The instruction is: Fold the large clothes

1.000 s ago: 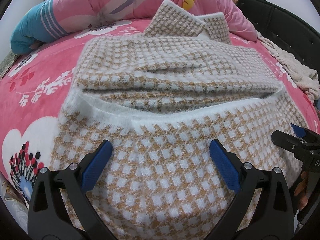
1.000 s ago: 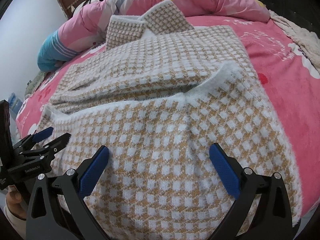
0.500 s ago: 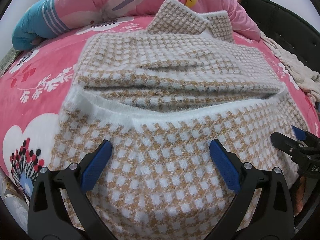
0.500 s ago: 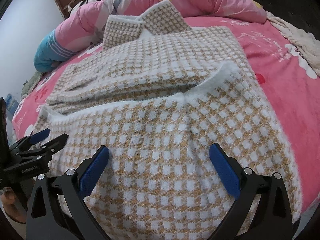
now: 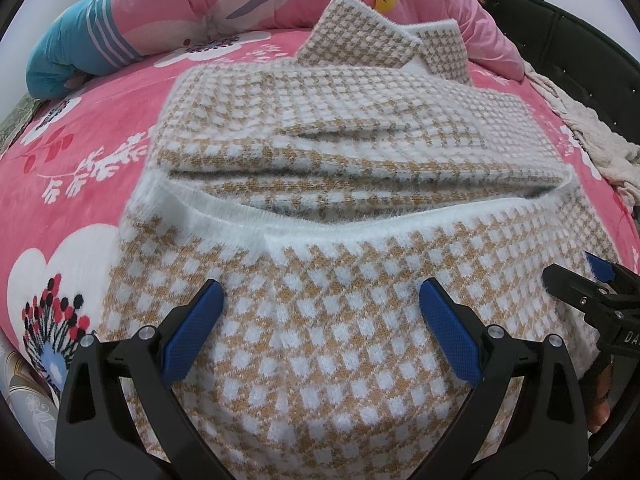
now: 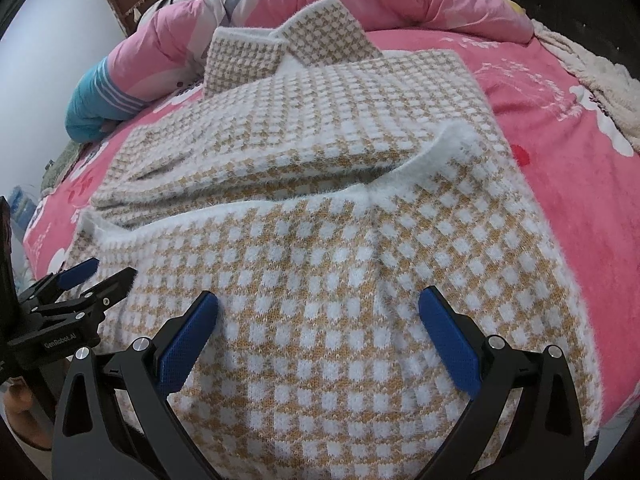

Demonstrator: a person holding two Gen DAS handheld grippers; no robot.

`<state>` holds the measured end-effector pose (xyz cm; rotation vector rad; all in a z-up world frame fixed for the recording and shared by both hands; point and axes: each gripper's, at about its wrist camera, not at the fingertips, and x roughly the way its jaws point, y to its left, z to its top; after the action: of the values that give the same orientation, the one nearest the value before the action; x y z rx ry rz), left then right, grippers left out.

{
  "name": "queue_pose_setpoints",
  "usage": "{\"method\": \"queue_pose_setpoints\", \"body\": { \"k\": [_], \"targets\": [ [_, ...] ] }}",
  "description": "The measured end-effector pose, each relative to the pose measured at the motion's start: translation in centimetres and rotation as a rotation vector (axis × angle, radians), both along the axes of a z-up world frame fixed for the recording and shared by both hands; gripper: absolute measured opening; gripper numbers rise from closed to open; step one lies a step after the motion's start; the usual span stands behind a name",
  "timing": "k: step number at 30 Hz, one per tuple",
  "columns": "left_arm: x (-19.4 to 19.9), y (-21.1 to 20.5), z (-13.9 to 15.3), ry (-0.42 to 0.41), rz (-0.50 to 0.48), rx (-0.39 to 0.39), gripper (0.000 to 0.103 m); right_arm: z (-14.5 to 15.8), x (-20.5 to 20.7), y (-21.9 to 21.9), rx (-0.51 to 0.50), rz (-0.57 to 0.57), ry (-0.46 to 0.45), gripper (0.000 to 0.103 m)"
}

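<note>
Houndstooth sweater [image 5: 344,320] lies on the pink bed blanket [image 5: 80,176], bottom part folded up over the sleeves; I hover left gripper [image 5: 320,304] and right gripper [image 6: 318,312], both spread wide and empty, next gripping the near fold for another fold toward the collar [image 5: 380,44].

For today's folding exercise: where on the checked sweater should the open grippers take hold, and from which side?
Grip the checked sweater at its near hem corners, coming from the bed's near edge. The fuzzy white band already lies folded across the middle.
</note>
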<state>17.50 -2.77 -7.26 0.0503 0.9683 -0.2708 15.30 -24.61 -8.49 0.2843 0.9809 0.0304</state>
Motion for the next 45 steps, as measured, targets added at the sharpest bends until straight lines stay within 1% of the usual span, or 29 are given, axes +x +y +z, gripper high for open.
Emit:
{"method": "queue_pose_setpoints", "body": {
  "k": [5, 18, 32, 45],
  "targets": [
    [-0.08, 0.03, -0.01, 0.0, 0.0, 0.0, 0.095, -0.06, 0.06, -0.12, 0.013, -0.008, 0.007, 0.097],
    [0.02, 0.01, 0.06, 0.005, -0.001, 0.0, 0.095, 0.02, 0.06, -0.07, 0.007, -0.004, 0.002, 0.097],
    [0.0, 0.04, -0.1, 0.009, -0.004, 0.002, 0.095, 0.11, -0.52, -0.2, 0.007, 0.006, -0.023, 0.097],
    [-0.02, -0.01, -0.13, 0.017, -0.008, 0.012, 0.096, 0.05, -0.41, -0.13, 0.005, 0.005, -0.02, 0.097]
  ]
}}
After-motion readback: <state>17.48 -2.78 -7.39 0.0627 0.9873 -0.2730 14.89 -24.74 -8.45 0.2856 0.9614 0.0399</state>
